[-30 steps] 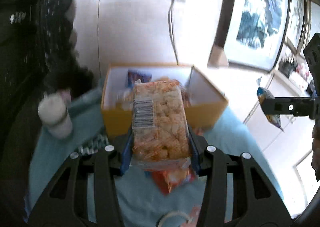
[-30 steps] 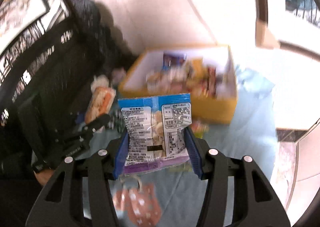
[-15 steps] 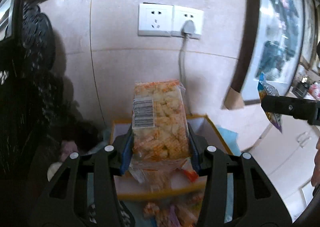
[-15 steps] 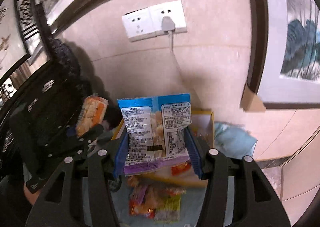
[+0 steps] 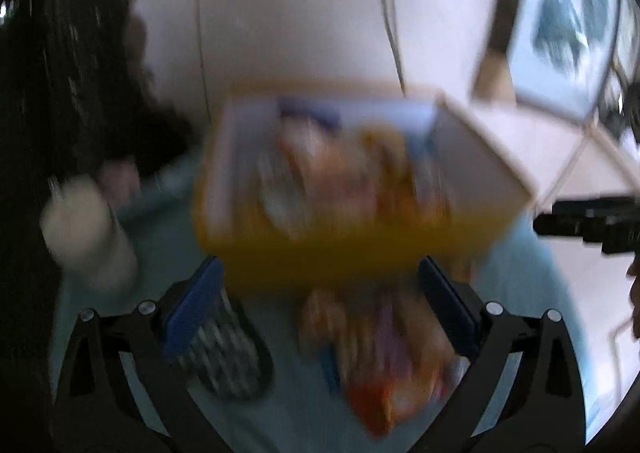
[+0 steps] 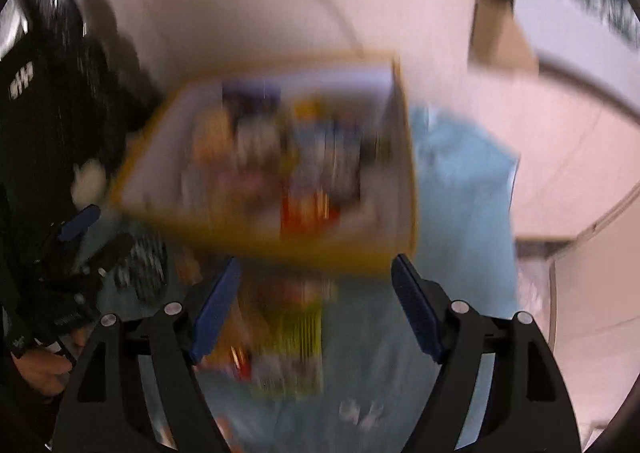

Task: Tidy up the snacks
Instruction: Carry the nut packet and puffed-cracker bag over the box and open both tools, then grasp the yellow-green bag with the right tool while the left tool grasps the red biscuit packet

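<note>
- The left gripper [image 5: 320, 309] has its jaws opening, now spread wide, with nothing pinched between the blue pads; it points down at the bench [image 5: 132, 393], which is covered in a light blue cloth.
- Just beyond its fingertips, slightly right of centre, lies a loose heap of snack packets [image 5: 380, 353]. They are blurred, but the heap seems to run lengthwise away from the gripper, roughly in line with the fingers.
- A dark patterned object [image 5: 232, 357] lies beside the left pad; I cannot tell what it is.
- Farther out stands the yellow box [image 5: 344, 257], open-topped and already holding packets, its near wall directly ahead.
- The right gripper [image 6: 316, 309] is likewise opening and empty. The loose packets [image 6: 288, 345] lie near and below its pads, the yellow box [image 6: 320, 249] just beyond.
- Both grippers face the box from the near side, and the heap sits between each gripper and the box wall.
- In my judgement the next pick turns on that heap. Neither hand looks clearly nearer; the left sees it slightly to its right, the right sees it slightly to its left.
</note>
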Available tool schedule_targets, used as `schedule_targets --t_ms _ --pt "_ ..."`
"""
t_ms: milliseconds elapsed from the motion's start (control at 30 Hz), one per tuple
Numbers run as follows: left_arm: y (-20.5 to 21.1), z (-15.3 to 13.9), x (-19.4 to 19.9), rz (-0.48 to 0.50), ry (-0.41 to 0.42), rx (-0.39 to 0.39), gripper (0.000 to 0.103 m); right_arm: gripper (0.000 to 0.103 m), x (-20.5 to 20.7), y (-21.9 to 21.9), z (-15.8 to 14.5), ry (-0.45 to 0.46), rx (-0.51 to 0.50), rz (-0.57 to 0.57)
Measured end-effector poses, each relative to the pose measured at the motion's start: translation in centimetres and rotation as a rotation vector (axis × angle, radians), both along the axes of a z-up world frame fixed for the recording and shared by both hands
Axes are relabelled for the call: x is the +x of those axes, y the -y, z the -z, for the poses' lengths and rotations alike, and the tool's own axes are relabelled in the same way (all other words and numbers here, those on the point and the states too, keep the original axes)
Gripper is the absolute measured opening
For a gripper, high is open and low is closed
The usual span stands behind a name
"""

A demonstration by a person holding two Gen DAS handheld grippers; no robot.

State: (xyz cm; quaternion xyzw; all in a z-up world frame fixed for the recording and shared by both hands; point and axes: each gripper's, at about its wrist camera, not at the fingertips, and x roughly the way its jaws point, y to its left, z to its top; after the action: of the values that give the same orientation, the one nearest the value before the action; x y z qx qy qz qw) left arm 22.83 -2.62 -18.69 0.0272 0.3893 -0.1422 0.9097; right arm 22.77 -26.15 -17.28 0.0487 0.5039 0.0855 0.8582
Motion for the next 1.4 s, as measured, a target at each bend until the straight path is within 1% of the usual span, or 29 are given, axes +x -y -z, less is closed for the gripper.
schedule_targets --t_ms 33,67,100,167,200,267,433,467,500,533,567,633,700,733,767,867,900,933,967,1000,1033,1067,1100,1133,1167,1200,1233,1300,1400 --pt "0.4 1.5 -1.0 0.021 -0.026 0.016 0.099 0.078 -0.8 -0.4 1.5 -0.026 -0.015 -0.012" --pt "1.2 3.7 -2.6 0.051 -0.058 0.057 0.099 0.078 -1.7 -1.0 3.3 -0.056 -0.046 -0.027" --pt "1.7 4.9 -3.5 0.072 -0.076 0.082 0.099 0.078 -2.3 -1.3 4.3 -0.071 -0.066 -0.034" --pt "2.6 6.8 -4.8 0.11 -0.096 0.123 0.099 0.078 -3.1 -1.9 6.2 -0.102 -0.07 -0.046" --pt "3.0 7.4 -5.2 0.122 -0.09 0.147 0.099 0.078 -3.2 -2.1 6.6 -0.108 -0.065 -0.042" --pt "3.5 7.6 -5.2 0.113 -0.059 0.135 0.099 0.078 -3.1 -2.4 7.1 -0.116 -0.066 -0.042" --pt "5.1 7.3 -4.0 0.098 -0.048 0.08 0.099 0.078 -2.6 -2.9 7.0 -0.1 -0.067 -0.029" --pt "5.6 7.5 -3.8 0.1 -0.043 0.094 0.099 0.078 -2.4 -2.8 7.0 -0.102 -0.063 -0.023" --pt "6.1 7.9 -3.4 0.093 -0.047 0.13 0.099 0.078 -2.3 -2.6 7.2 -0.11 -0.06 -0.015" --pt "6.3 8.7 -3.0 0.08 -0.066 0.171 0.101 0.078 -1.9 -2.5 7.3 -0.12 -0.058 -0.01" --pt "6.3 9.2 -2.8 0.066 -0.092 0.183 0.101 0.078 -1.5 -2.5 7.3 -0.126 -0.055 -0.009" --pt "4.8 9.9 -2.4 -0.005 -0.109 0.143 0.101 0.078 -1.6 -2.9 7.6 -0.136 -0.06 -0.023" --pt "2.8 9.9 -2.6 -0.056 -0.099 0.094 0.086 0.078 -1.9 -3.9 7.9 -0.126 -0.093 -0.057" --pt "2.2 9.8 -2.9 -0.061 -0.082 0.093 0.066 0.078 -2.1 -4.5 8.1 -0.121 -0.108 -0.074" --pt "1.8 9.8 -3.2 -0.052 -0.073 0.092 0.057 0.078 -2.2 -5.3 8.5 -0.117 -0.117 -0.089" --pt "1.0 10.1 -3.8 -0.028 -0.068 0.088 0.057 0.078 -2.2 -6.8 9.7 -0.13 -0.168 -0.102" --pt "0.9 10.2 -3.8 -0.03 -0.069 0.078 0.057 0.084 -1.9 -7.4 10.4 -0.143 -0.192 -0.098" --pt "0.5 10.3 -4.0 -0.031 -0.069 0.074 0.057 0.091 -1.9 -7.5 10.6 -0.125 -0.216 -0.075" --pt "0.5 10.4 -4.1 -0.031 -0.07 0.072 0.058 0.102 -1.8 -7.3 11.0 -0.127 -0.209 -0.048" --pt "0.5 10.5 -4.1 -0.026 -0.073 0.065 0.06 0.102 -1.6 -6.8 11.1 -0.14 -0.172 -0.028" --pt "0.5 10.6 -4.2 -0.013 -0.077 0.059 0.066 0.102 -1.3 -7.0 11.1 -0.151 -0.179 -0.039" --pt "0.8 10.2 -4.4 -0.003 -0.076 0.068 0.066 0.094 -1.3 -7.1 10.9 -0.143 -0.178 -0.056" --pt "0.8 10.1 -4.4 0.005 -0.077 0.071 0.066 0.07 -1.5 -7.3 10.3 -0.121 -0.176 -0.077" --pt "0.6 10.0 -4.3 0.002 -0.08 0.063 0.058 0.066 -1.5 -7.3 10.2 -0.129 -0.166 -0.086" --pt "0.2 9.9 -4.1 -0.008 -0.087 0.047 0.053 0.064 -1.6 -7.1 10.2 -0.138 -0.144 -0.088" --pt "-0.2 9.7 -3.9 -0.01 -0.098 0.025 0.051 0.063 -1.8 -6.9 10.2 -0.141 -0.13 -0.091" --pt "-0.4 9.6 -3.8 -0.008 -0.108 0.014 0.046 0.063 -2.3 -6.7 10.2 -0.146 -0.122 -0.094" --pt "-0.6 9.1 -4.1 -0.01 -0.117 0.004 0.045 0.063 -3.3 -6.1 10.2 -0.151 -0.099 -0.087" --pt "-1.4 8.0 -5.2 -0.022 -0.103 -0.028 0.045 0.063 -5.3 -4.9 9.3 -0.138 -0.029 -0.057"
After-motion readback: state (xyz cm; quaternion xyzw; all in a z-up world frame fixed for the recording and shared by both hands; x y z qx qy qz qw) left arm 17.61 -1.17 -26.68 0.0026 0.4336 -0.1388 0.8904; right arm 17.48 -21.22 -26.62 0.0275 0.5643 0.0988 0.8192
